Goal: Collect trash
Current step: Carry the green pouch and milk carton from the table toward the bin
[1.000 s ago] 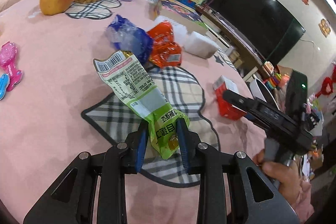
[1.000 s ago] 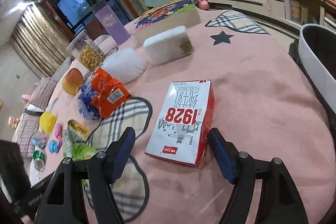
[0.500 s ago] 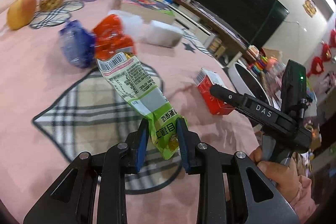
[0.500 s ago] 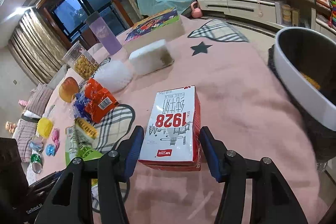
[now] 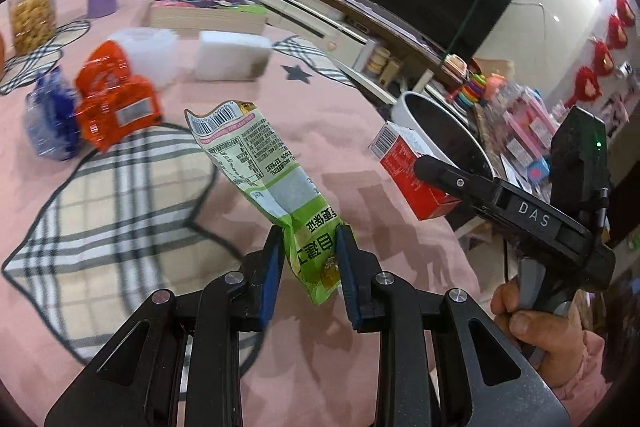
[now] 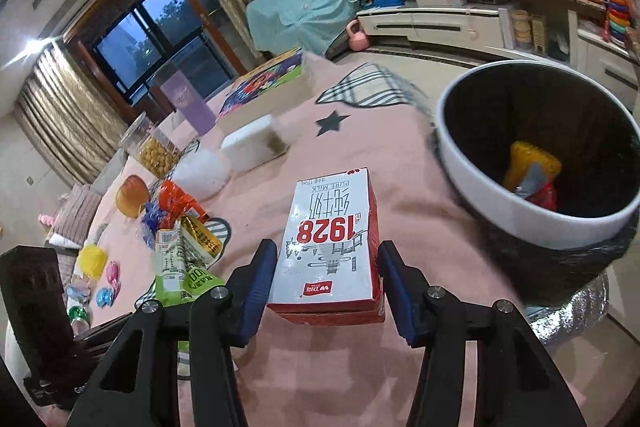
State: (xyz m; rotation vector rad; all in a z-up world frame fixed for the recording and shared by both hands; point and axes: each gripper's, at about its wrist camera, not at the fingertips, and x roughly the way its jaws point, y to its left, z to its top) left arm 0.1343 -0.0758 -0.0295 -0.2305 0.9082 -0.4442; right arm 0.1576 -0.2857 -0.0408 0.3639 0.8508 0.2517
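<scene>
Left wrist: jaws clamp green wrapper (image 5: 276, 187), long axis up-left; right jaws closing on milk carton (image 6: 332, 239), lengthwise ahead.

L gripper (image 5: 310, 259) clamped, R gripper (image 6: 326, 281) closing

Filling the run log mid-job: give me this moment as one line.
left gripper: shut on green wrapper | right gripper: jaws closing on milk carton, lifted | bin: beside table edge, some trash inside

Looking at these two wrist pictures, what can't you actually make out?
- Bin contents: dark inside; right wrist view shows only a yellow piece.
- Milk carton: far end hidden by the right gripper in the left wrist view.
- Green wrapper: small print unreadable.
</scene>
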